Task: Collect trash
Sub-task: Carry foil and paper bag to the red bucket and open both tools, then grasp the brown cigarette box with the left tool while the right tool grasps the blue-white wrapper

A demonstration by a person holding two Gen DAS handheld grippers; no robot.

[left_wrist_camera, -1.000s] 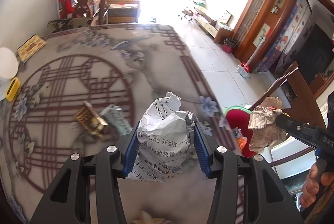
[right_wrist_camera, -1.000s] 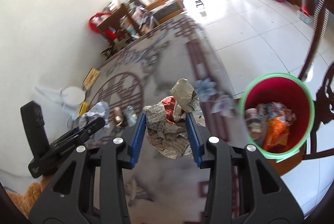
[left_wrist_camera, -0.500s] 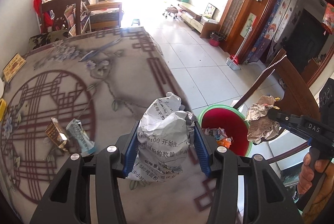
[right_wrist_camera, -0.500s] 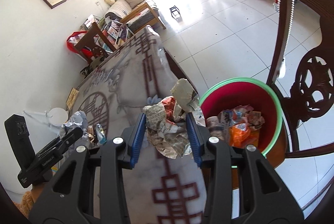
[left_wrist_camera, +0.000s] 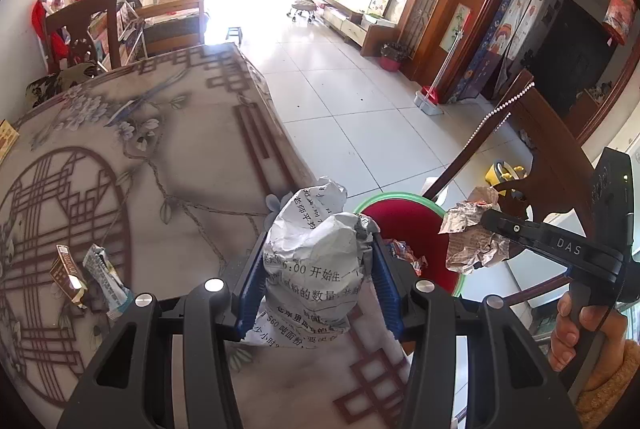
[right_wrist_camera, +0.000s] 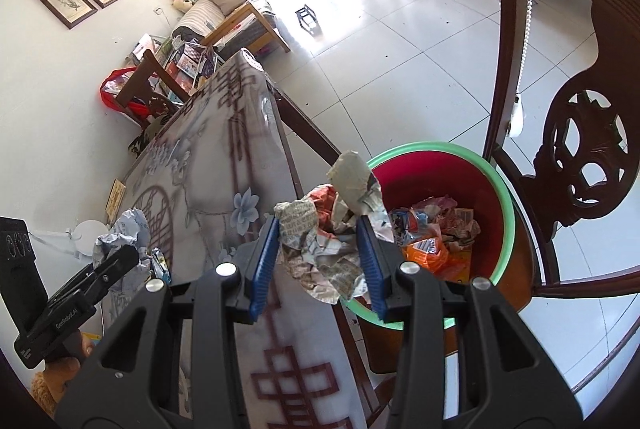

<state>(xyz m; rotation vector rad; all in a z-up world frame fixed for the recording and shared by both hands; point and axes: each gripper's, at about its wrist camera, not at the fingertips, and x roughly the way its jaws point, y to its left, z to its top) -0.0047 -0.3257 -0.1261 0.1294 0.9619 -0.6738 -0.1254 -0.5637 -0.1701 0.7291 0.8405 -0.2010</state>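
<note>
At the bottom centre of each wrist view a gripper is clamping trash: the left gripper (left_wrist_camera: 316, 281) is squeezing a white paper ball (left_wrist_camera: 316, 261), the right gripper (right_wrist_camera: 318, 249) a newspaper wad (right_wrist_camera: 328, 241). Beyond, right of centre, the red bin (right_wrist_camera: 502, 225) (green-rimmed) is sitting beside the surface (left_wrist_camera: 168, 165), where two wrappers (left_wrist_camera: 90, 279) are lying at lower left.

- A white paper wad (left_wrist_camera: 316, 269) printed with black characters sits crumpled at lower centre of the left wrist view, upright, pinched between blue pads.
- A crumpled newspaper wad (right_wrist_camera: 332, 241), grey with reddish patches, hangs centre frame in the right wrist view, clamped likewise.
- Two small wrappers (left_wrist_camera: 86, 279) lie at left on the patterned tabletop.
- The red bin (right_wrist_camera: 496, 189) with green rim, right of centre, holds orange and mixed wrappers.
</note>
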